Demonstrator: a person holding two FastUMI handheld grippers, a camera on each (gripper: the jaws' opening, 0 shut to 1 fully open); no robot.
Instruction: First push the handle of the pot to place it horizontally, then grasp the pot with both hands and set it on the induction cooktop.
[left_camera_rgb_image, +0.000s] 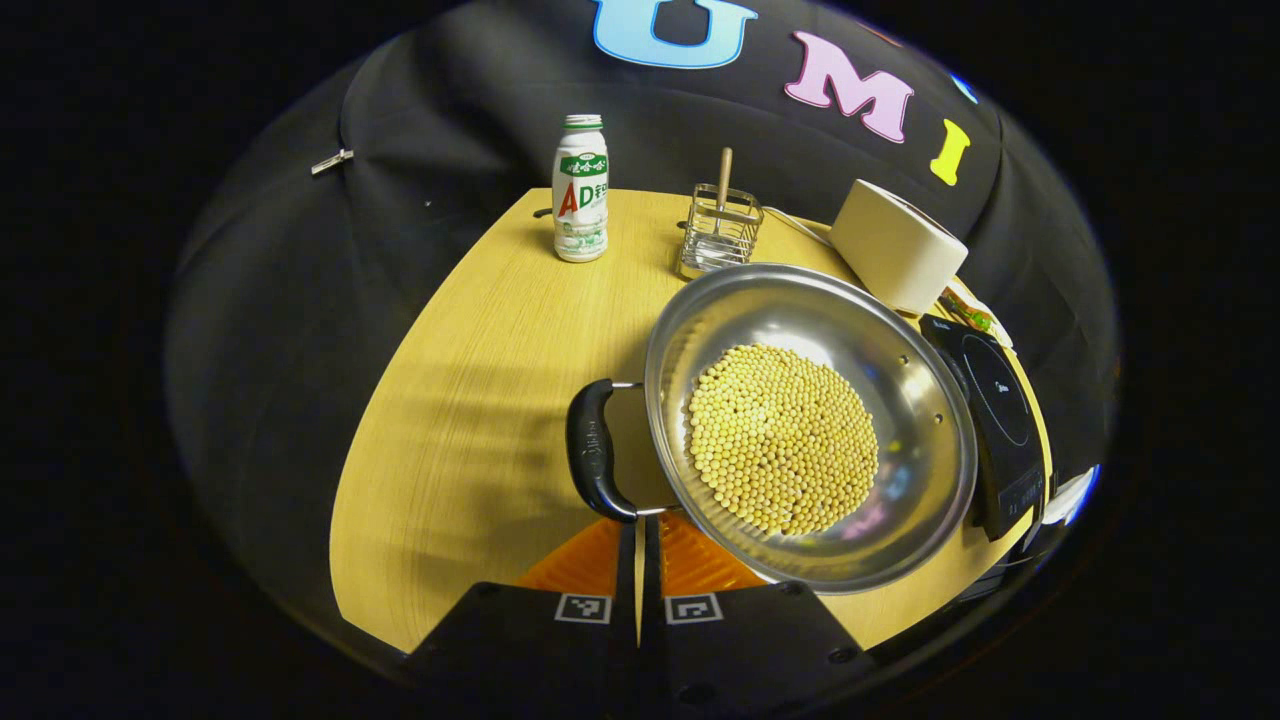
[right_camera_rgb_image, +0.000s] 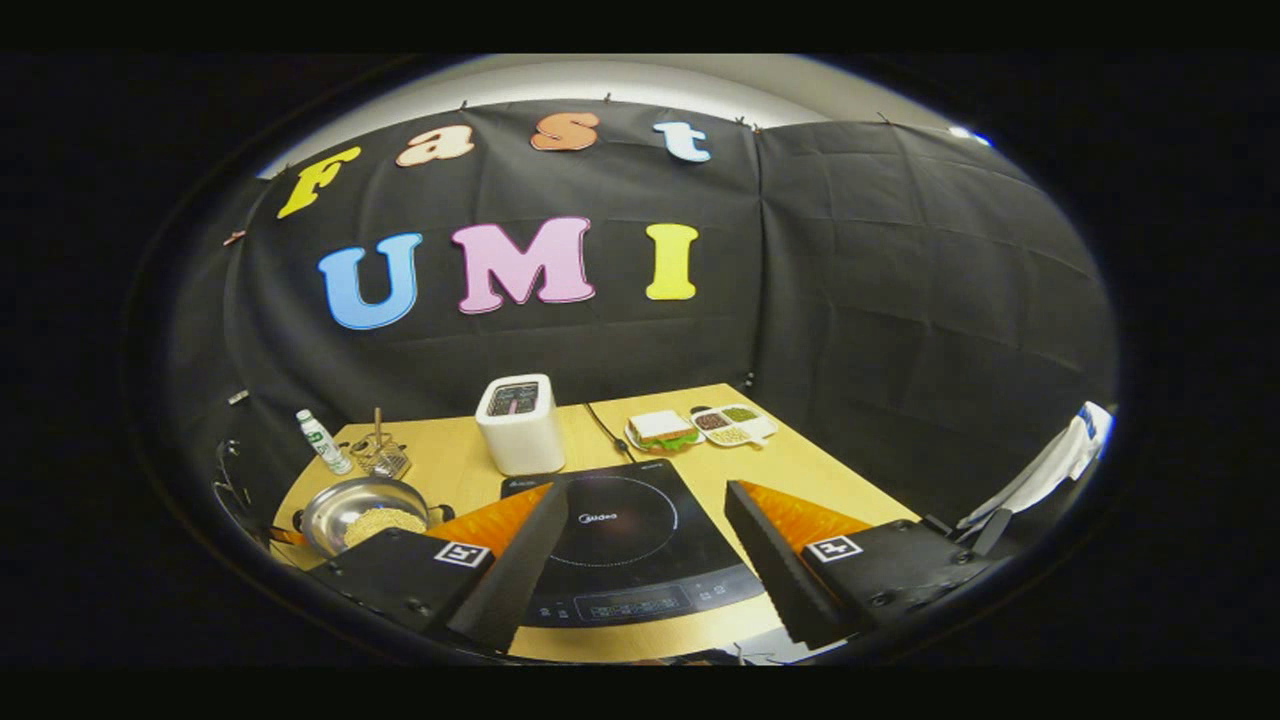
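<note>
On the desk (left_camera_rgb_image: 470, 400), just left of the cooktop (right_camera_rgb_image: 625, 545), a steel pot (left_camera_rgb_image: 810, 425) of beans (left_camera_rgb_image: 782, 440) is seen. It is judged stiff, slippery-walled, weighted by its load and prone to spilling; hold is best taken at the black handle (left_camera_rgb_image: 592, 450) and its opposite. Left gripper (left_camera_rgb_image: 640, 560) fingers are closed together, empty, just short of the handle. Right gripper (right_camera_rgb_image: 640, 540) fingers are spread wide above the cooktop. A pale wood surface is noted, cloth-walled.
</note>
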